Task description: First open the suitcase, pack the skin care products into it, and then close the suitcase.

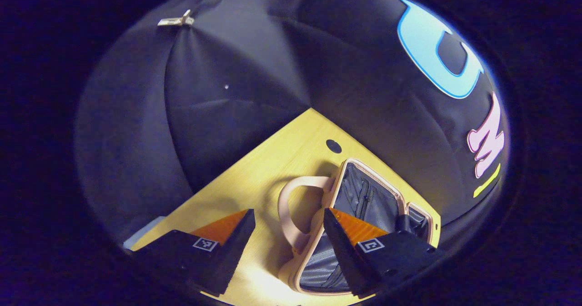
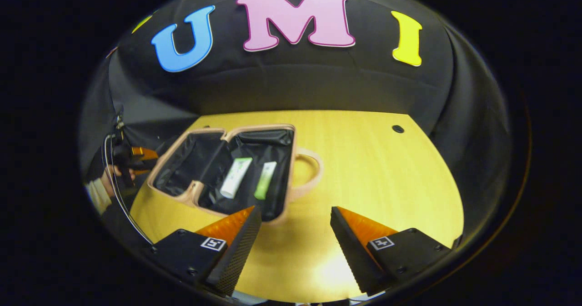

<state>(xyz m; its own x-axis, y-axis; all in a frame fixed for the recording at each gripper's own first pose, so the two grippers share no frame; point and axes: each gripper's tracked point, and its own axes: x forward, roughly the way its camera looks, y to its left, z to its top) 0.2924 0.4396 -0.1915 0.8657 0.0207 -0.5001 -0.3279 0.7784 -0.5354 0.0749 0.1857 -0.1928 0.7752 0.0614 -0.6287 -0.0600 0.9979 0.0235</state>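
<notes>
Partly hidden behind the left gripper (image 1: 287,242), whose fingers stand apart with nothing between them, the suitcase (image 1: 363,197) lies open on the yellow counter (image 1: 273,160); its right finger covers part of the dark lining, and the case's near end is cut off. The handle (image 1: 291,206) sits between the two fingers, farther off. In the right gripper view, the suitcase (image 2: 191,197) lies open ahead and to the left of the right gripper (image 2: 295,242), fingers apart and holding nothing. A white tube (image 2: 235,177) and a green tube (image 2: 265,180) lie side by side in the half nearer the handle. A hand (image 2: 109,178) at the far left is dim and hard to make out.
</notes>
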